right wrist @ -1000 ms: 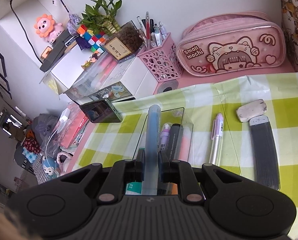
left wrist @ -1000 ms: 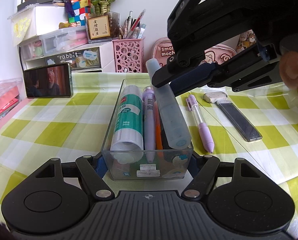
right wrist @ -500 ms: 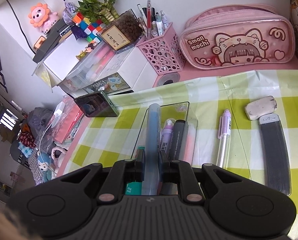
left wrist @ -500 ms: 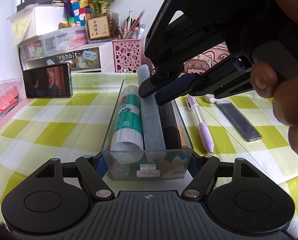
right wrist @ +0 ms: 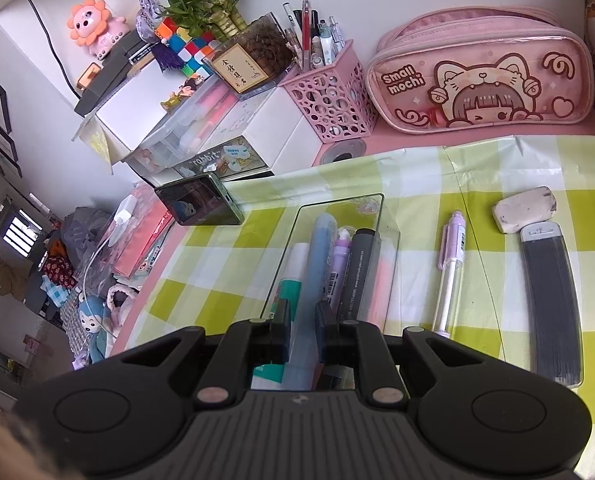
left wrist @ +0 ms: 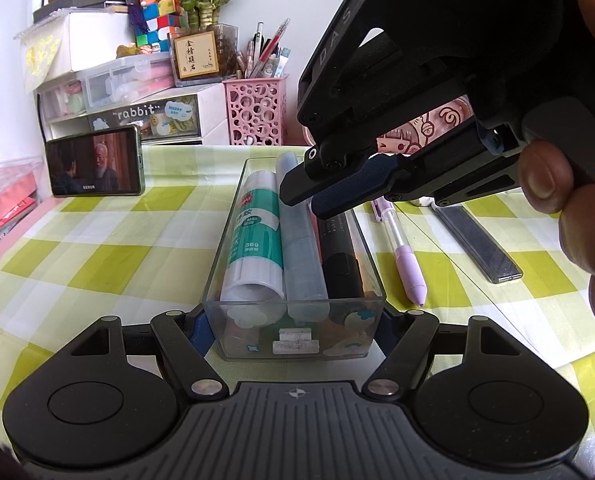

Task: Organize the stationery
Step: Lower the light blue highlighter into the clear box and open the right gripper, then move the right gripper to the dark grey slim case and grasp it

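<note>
A clear plastic tray lies lengthwise on the checked cloth, and my left gripper is shut on its near end, a finger on each side wall. Inside lie a green-and-white glue stick, a blue-grey pen and a black marker. My right gripper reaches down from the upper right and is shut on the blue-grey pen, which rests in the tray between the glue stick and a purple pen. The right gripper grips its near part.
Right of the tray lie a lilac mechanical pencil, a white eraser and a dark grey flat case. Behind stand a pink pen cup, a pink pouch, drawer boxes and a propped phone.
My right gripper carried the blue-grey pen from a tilt over the tray's right side to the left and down, beside the glue stick. The left gripper and tray stayed still.
</note>
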